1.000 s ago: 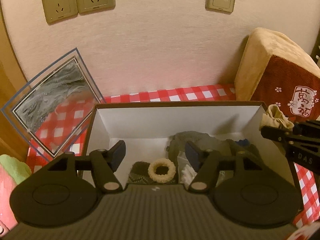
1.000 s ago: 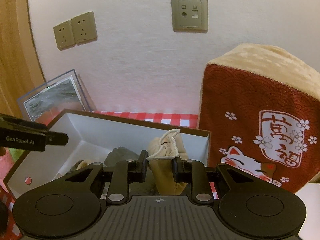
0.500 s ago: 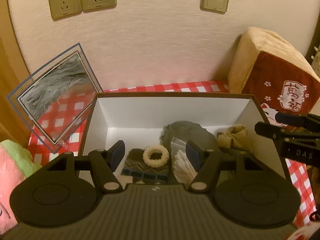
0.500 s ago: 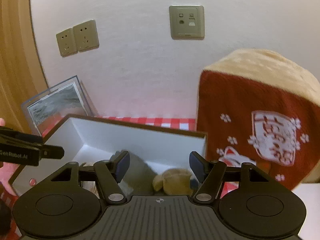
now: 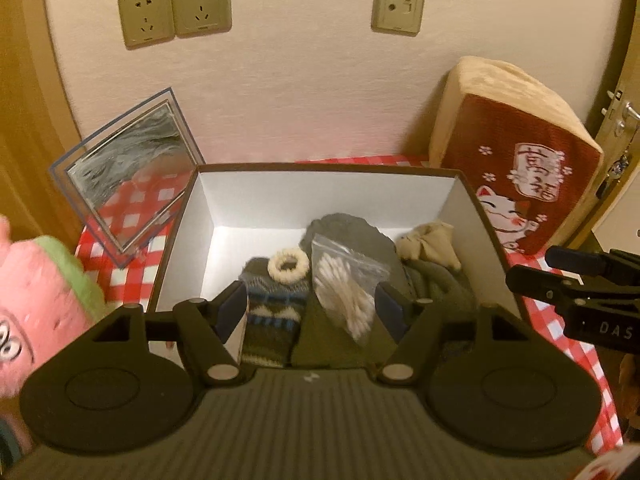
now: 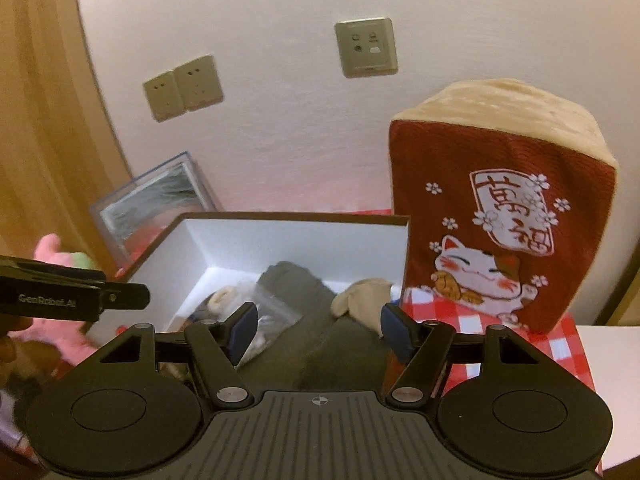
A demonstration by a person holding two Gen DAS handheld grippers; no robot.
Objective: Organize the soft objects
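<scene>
An open white-lined box [image 5: 320, 196] holds soft things: a cream scrunchie [image 5: 288, 266] on a patterned knit sock [image 5: 272, 314], a clear bag of cotton swabs [image 5: 348, 288], a grey cloth [image 5: 348, 232] and a tan cloth pouch [image 5: 430, 242] at the right side. My left gripper [image 5: 312, 308] hovers over the box's near edge. Its jaws are opening and nothing is pressed between them. Over the box's near right corner, my right gripper [image 6: 319, 328] stands open and empty. The tan pouch [image 6: 362, 300] lies just beyond it, inside the box [image 6: 280, 240].
A red cushion with a cat print [image 5: 520, 168] leans on the wall right of the box. A clear picture frame [image 5: 128, 176] leans at the left. A pink and green plush [image 5: 36, 300] sits at the near left. All rest on a red checked cloth [image 5: 132, 276].
My right gripper opened and let go of the tan pouch, which now lies in the box. Both grippers drew back from the box, so more of it shows.
</scene>
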